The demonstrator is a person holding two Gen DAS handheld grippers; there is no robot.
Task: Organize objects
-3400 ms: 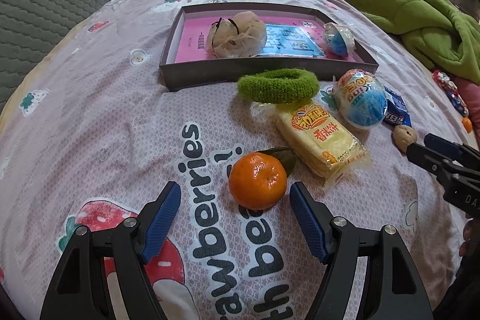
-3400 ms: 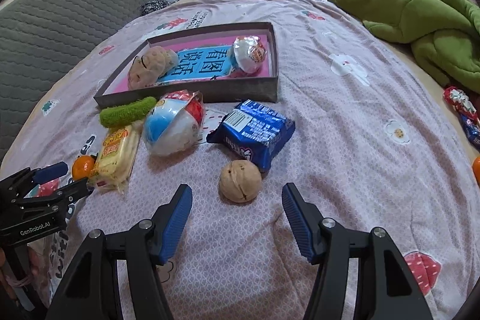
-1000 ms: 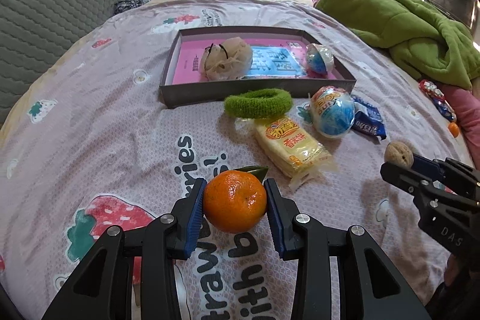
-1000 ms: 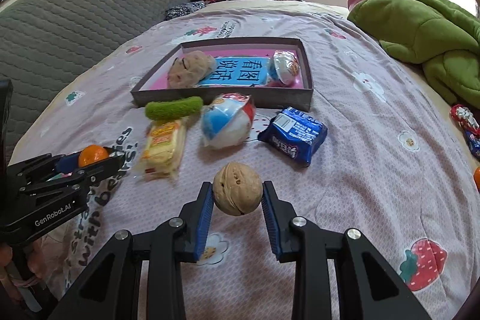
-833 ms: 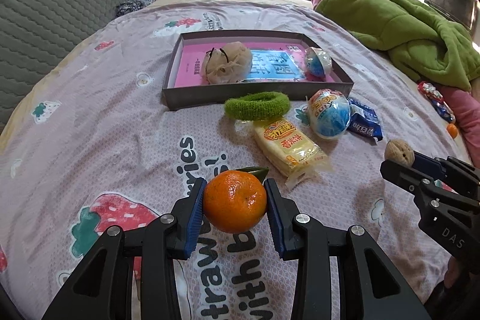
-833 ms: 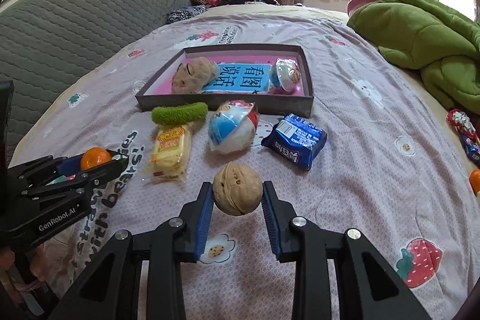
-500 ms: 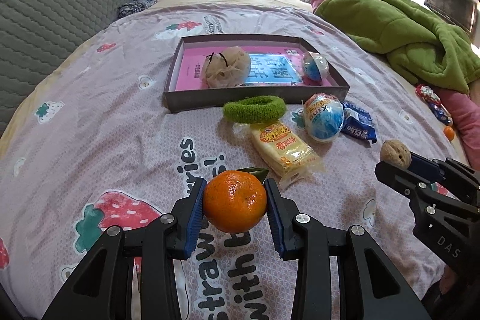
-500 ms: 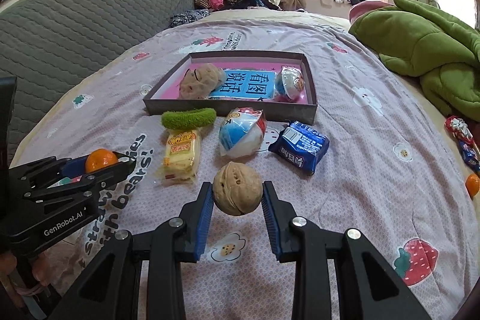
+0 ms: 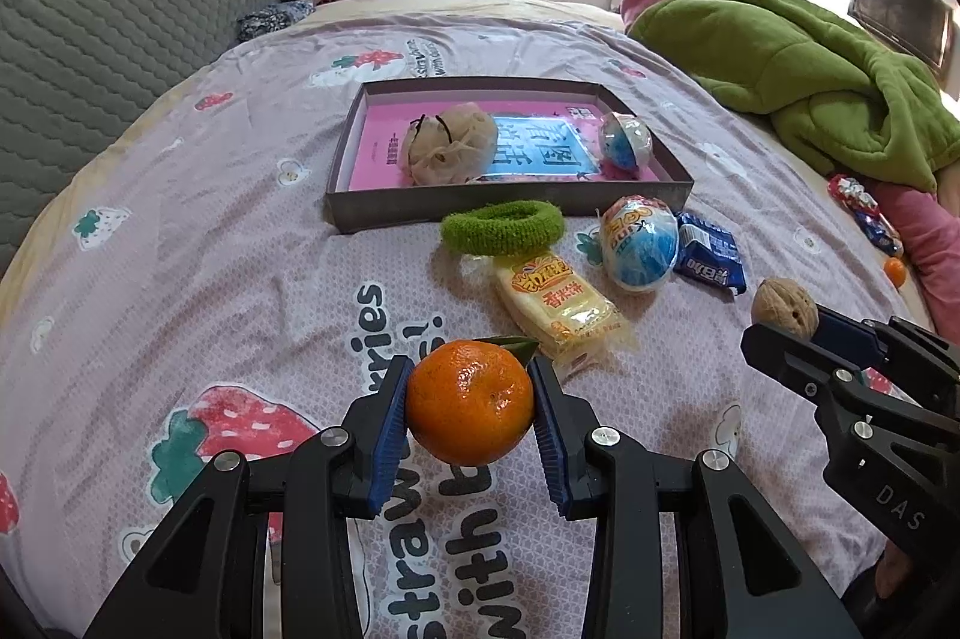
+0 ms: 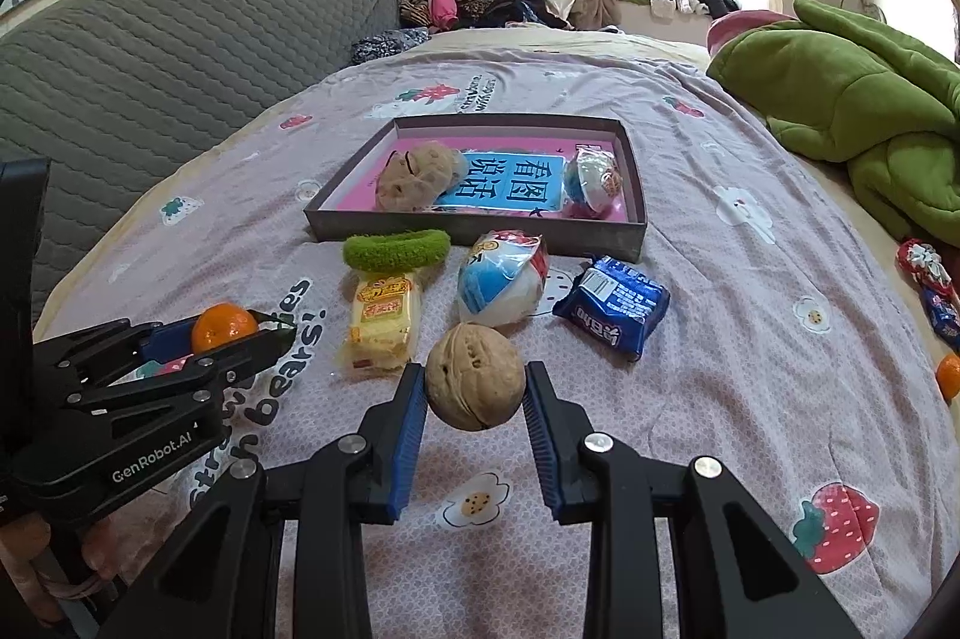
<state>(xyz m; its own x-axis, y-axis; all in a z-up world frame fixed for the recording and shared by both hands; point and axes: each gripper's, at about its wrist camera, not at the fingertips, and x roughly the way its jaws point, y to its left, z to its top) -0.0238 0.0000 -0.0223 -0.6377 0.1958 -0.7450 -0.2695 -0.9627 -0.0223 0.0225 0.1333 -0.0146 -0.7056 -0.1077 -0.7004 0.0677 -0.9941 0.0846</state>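
Left wrist view: the left gripper (image 9: 471, 414) is pinching a tangerine (image 9: 470, 411) above the bedspread (image 9: 180, 291) reading "strawberries!"; "DAS" is showing on the right gripper (image 9: 780, 324).

Right wrist view: the right gripper's fingers (image 10: 409, 420) are pinching a walnut (image 10: 475, 377); "GenRobot.AI" is marking the left gripper.

left wrist: down-forward | right wrist: same | shared: tray (image 9: 510, 210) (image 10: 480, 234)

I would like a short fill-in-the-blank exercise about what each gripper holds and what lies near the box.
1. The left gripper is shut on a round orange ____.
2. The right gripper is shut on a wrinkled brown ____.
3. The fuzzy green hair band lies just ____ the shallow grey box.

Missing words: tangerine; walnut; outside
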